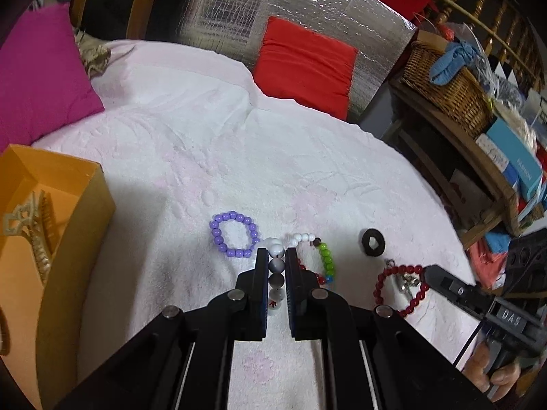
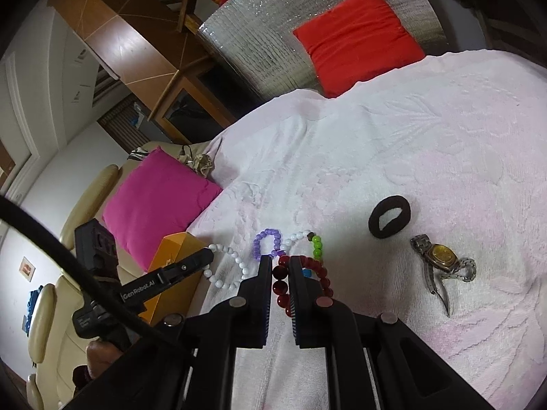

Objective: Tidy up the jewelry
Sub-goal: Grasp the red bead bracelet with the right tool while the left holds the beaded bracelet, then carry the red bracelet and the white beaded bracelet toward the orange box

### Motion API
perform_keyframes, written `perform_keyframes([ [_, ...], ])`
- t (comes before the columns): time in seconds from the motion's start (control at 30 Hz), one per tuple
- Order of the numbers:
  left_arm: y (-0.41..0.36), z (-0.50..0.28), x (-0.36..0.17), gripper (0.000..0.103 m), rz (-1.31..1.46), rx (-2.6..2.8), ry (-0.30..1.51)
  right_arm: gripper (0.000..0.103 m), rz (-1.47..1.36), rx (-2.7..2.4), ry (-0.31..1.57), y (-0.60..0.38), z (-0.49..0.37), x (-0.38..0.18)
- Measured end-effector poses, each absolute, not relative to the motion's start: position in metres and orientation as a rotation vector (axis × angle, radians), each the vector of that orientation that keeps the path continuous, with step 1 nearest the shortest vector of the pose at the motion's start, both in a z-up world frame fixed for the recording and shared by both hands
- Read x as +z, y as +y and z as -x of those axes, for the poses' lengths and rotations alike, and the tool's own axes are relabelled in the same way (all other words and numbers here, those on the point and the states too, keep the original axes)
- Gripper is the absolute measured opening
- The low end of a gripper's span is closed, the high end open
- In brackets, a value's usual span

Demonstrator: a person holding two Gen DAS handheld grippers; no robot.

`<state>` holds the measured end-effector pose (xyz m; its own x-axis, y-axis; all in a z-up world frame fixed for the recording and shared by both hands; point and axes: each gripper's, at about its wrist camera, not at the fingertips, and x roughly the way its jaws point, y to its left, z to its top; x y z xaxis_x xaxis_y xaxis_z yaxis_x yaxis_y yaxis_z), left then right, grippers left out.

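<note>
Pale pink towel with a raised floral pattern covers the whole work surface, and all the jewelry is laid out on it.

Left claw is clenched on the white beaded bracelet; you can see the white, grey and dark beads running down between the two fingers, with more white beads curving off to the right at the tips. From the right wrist view the same bracelet loops out in front of the left claw, just beside the orange box.

Right claw is clamped on the dark red bead bracelet, several of its beads sitting right in the gap between the fingers. In the left wrist view that red loop lies flat on the towel with the right claw at its right side.

Purple bead bracelet sits just left of the left claw's tips, lying flat and open as a ring. A strand of green beads lies between the two claws, touching the white beads at its top end. Black hair tie is a bit further out, and near it a metal wristwatch with a yellowish dial lies on its side, well right of the right claw.

Orange box stands open at the left edge of the towel with a gold hair claw clip inside. Behind all that are a magenta cushion and a red cushion.
</note>
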<state>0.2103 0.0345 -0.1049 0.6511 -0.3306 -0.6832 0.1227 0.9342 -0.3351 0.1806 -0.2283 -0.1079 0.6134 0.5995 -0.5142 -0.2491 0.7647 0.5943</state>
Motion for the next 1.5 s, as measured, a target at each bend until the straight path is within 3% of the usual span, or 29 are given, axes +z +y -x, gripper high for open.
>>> perform_keyframes([
  [0.47, 0.027, -0.173, -0.082, 0.009, 0.062, -0.142, 0.764, 0.011, -0.445, 0.535, 0.735, -0.209, -0.173, -0.103],
  [0.93, 0.062, -0.132, -0.072, 0.009, 0.08, -0.041, 0.735, 0.011, -0.332, 0.55, 0.738, -0.165, -0.159, -0.106],
  [1.17, 0.101, -0.082, -0.05, 0.009, 0.114, 0.039, 0.699, 0.011, -0.327, 0.637, 0.733, -0.12, -0.135, -0.079],
  [1.5, 0.214, -0.02, -0.035, 0.009, 0.191, 0.279, 0.675, 0.011, -0.262, 0.851, 0.714, -0.007, -0.105, -0.032],
])
